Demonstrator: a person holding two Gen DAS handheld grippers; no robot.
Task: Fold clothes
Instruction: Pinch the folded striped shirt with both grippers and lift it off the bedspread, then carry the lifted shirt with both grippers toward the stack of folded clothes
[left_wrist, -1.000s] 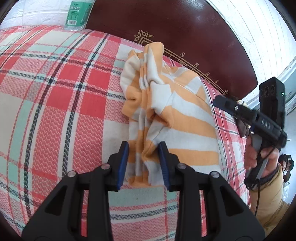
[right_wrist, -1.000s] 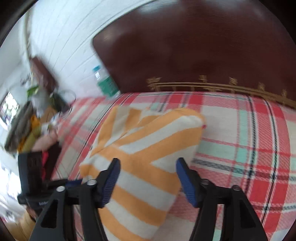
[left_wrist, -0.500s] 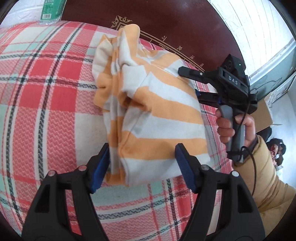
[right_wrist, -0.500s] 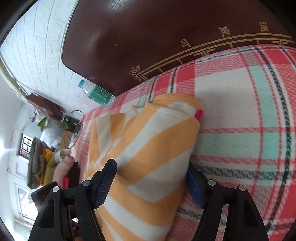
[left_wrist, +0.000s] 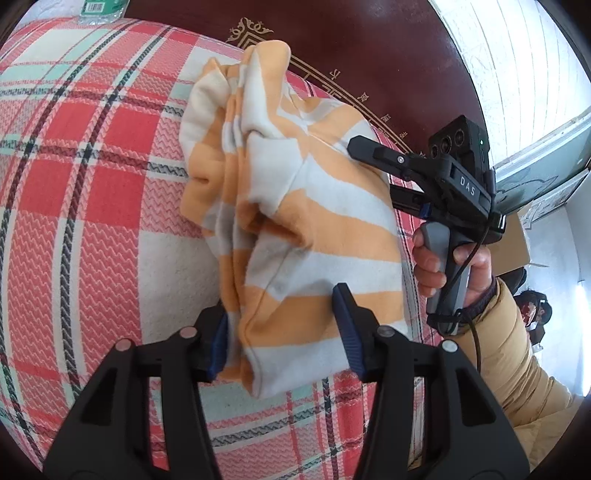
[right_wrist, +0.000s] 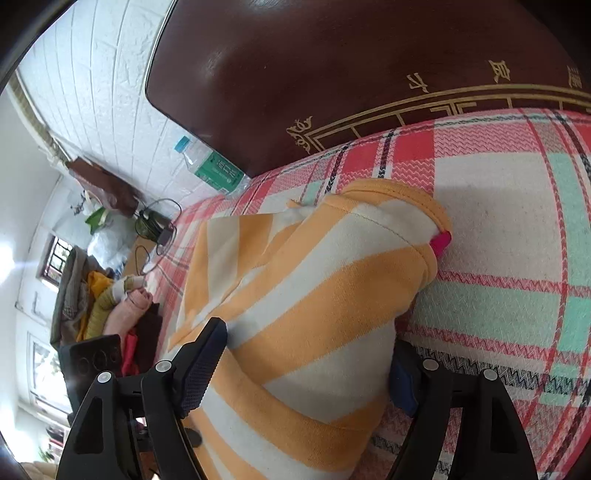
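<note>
The orange-and-white striped knit garment (left_wrist: 303, 221) lies bunched mid-frame on the red, white and mint plaid bed cover (left_wrist: 92, 192), before the dark wooden headboard (right_wrist: 332, 66). The left tongs (left_wrist: 282, 338) are closing around its lower edge. The right tongs (right_wrist: 306, 365) are opening, cloth between them.

Black fingers (left_wrist: 345, 334), blue pads; tan puffy sleeve (left_wrist: 524, 369).

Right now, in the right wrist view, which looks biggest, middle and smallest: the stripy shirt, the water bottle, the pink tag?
1. Stripy shirt, though it is nearest the camera.
2. Water bottle, far back by the headboard.
3. Pink tag on the shirt's edge.
</note>
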